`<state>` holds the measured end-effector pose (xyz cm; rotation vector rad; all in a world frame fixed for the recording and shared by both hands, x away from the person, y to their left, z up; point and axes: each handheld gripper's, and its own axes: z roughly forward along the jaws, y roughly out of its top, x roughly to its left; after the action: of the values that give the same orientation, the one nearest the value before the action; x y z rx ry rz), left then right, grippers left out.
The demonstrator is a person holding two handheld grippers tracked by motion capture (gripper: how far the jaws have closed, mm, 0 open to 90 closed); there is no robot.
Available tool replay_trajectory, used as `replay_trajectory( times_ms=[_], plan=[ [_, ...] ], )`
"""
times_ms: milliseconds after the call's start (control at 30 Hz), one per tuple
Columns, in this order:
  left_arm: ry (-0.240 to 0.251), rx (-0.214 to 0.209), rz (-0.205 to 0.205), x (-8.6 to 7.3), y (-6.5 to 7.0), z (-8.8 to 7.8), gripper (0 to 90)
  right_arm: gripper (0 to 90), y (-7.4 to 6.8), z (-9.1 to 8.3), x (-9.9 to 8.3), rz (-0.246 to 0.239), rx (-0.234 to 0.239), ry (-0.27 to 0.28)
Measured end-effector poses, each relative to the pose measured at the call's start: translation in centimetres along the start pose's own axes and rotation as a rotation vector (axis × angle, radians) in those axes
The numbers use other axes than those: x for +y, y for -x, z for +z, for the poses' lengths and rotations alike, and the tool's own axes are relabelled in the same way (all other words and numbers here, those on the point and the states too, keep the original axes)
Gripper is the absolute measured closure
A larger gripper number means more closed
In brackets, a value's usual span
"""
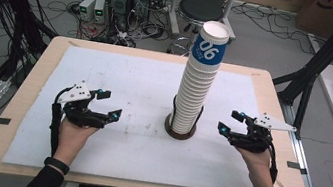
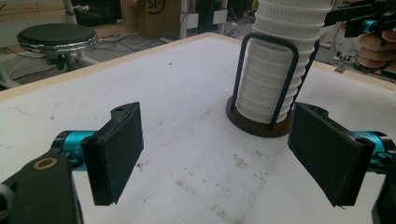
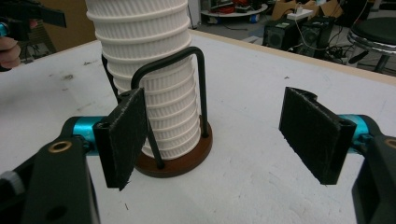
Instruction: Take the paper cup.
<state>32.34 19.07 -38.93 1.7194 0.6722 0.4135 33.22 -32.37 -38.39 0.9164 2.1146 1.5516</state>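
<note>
So far untouched: cup stack (image 1: 197,85) full in its holder (image 1: 180,128).
Left hand-held gripper (image 1: 106,104) and right hand-held gripper (image 1: 230,122) flank it, both agape, empty; no cup drawn yet.

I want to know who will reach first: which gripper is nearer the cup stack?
Right. The right gripper sits just beside the cup stack, jaws open toward it; the left gripper hangs farther off on the other side, also open.
</note>
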Motion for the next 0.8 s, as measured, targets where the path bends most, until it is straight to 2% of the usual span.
replay_trajectory(
  times_ms=[167, 300, 433, 600, 800],
  plan=[
    [-0.005, -0.003, -0.008, 0.0, -0.1, 0.1, 18.3, 22.9, 0.0, -0.3, 0.0, -0.002, 0.006, 0.0],
    [0.004, -0.012, -0.01, 0.1, 0.0, 0.1, 18.3, 21.9, -0.1, -0.7, 0.1, 0.002, 0.015, 0.022],
    [0.003, -0.021, -0.01, 0.2, 0.0, 0.1, 18.2, 21.1, -0.4, -0.9, 0.5, -0.016, 0.042, 0.031],
    [-0.009, -0.04, -0.005, 0.1, 0.1, 0.1, 18.3, 18.1, -0.6, -1.2, 1.2, -0.012, 0.083, 0.05],
    [-0.009, -0.036, -0.006, 0.0, 0.2, -0.1, 16.4, 16.0, -1.1, -1.3, 2.7, -0.036, 0.115, 0.068]
  ],
)
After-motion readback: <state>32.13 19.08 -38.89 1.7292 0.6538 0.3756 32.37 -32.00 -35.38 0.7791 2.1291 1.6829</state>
